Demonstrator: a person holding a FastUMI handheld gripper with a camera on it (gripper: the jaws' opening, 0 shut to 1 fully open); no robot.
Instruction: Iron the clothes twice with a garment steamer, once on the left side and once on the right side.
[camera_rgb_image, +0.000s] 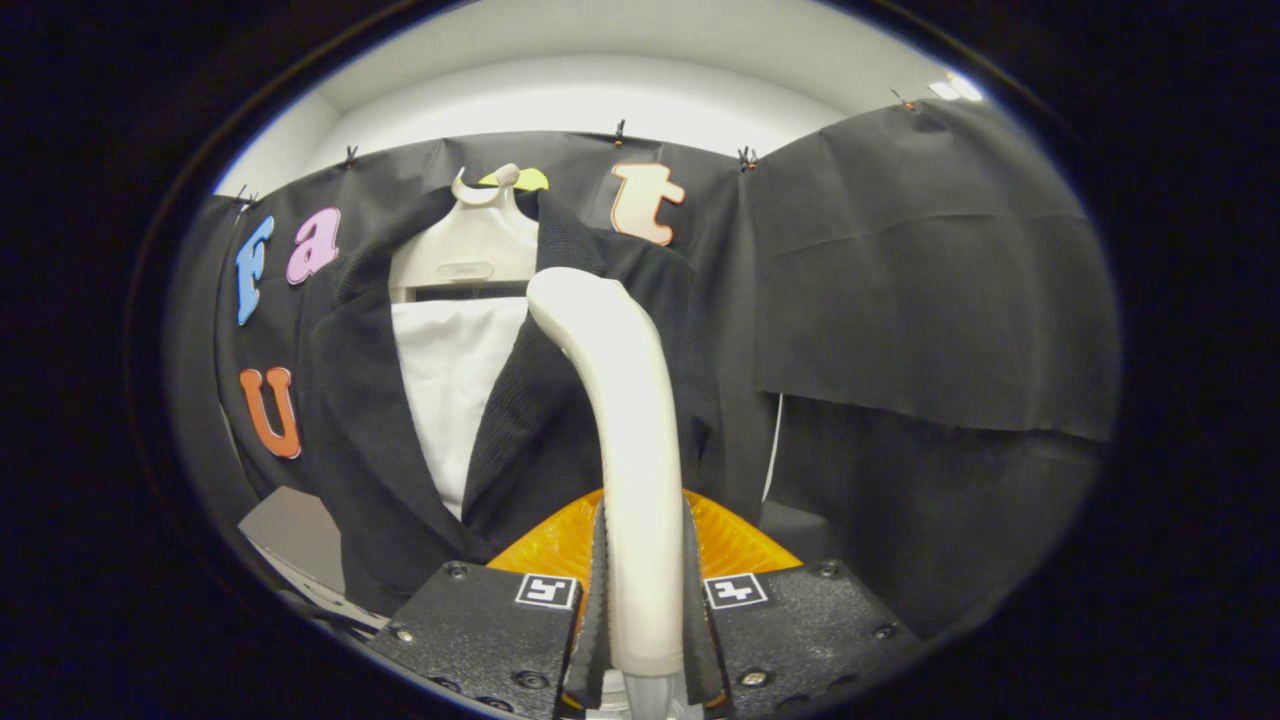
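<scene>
My gripper is shut on the cream handle of the garment steamer, which rises between the fingers and curves forward at its top. Its head end presses against or hovers by the right lapel of a black jacket; I cannot tell whether they touch. The jacket hangs on a cream hanger against the booth wall, over a white shirt. An orange translucent part of the steamer spreads out just ahead of the fingers, behind the handle.
Black cloth walls stand behind and to the right of the jacket. A thin white cord hangs down just right of the jacket. A grey surface shows below the jacket's left side.
</scene>
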